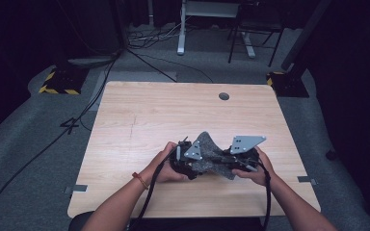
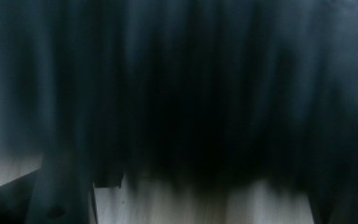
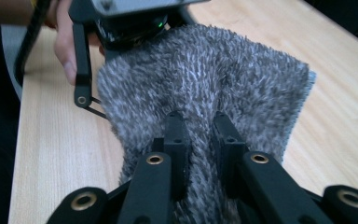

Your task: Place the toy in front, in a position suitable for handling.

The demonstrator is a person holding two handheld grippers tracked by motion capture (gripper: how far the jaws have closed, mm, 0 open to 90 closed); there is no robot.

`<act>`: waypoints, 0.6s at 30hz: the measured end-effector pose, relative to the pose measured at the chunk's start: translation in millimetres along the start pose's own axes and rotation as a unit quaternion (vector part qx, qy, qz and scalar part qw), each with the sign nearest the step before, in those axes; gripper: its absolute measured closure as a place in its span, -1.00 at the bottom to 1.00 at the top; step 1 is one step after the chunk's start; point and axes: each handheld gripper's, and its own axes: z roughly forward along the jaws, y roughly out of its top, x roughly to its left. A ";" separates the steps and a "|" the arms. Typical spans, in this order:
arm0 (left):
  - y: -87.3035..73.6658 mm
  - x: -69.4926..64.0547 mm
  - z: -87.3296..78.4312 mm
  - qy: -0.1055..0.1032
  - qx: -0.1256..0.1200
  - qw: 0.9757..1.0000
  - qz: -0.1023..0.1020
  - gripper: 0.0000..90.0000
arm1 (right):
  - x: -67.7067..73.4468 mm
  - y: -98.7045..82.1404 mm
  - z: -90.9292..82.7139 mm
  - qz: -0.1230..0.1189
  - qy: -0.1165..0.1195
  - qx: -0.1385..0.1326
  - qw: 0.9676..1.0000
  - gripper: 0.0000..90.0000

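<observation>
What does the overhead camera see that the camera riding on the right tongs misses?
High view alone: the whole table, both forearms, the grey carpeted floor, cables and the desk legs behind.

Right gripper view alone: the shaggy fibres up close, with the right tongs pinched on a fold.

Both: the grey shaggy cloth, the left tongs gripping its far end, and the wooden tabletop.

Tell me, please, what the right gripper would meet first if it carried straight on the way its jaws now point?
The right gripper is already shut on the grey cloth; beyond that fold, the left gripper gripping the cloth's far edge probably comes next, though depth is unclear.
</observation>
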 end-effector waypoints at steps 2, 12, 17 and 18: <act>-1.4 -0.2 -0.1 0.006 0.006 1.000 -0.003 -0.25 | 3.1 1.8 6.5 -0.007 -0.009 0.008 1.000 0.76; -4.4 -2.6 -8.4 0.017 0.007 1.000 -0.001 -0.24 | -4.2 -16.4 0.9 -0.004 -0.051 0.037 0.998 0.77; -2.6 -4.4 -7.7 0.016 0.005 1.000 0.000 -0.24 | -2.5 -14.5 -4.2 -0.006 -0.057 0.024 0.998 0.77; -2.6 -4.4 -7.7 0.016 0.005 1.000 0.000 -0.24 | -2.5 -14.5 -4.2 -0.006 -0.057 0.024 0.998 0.77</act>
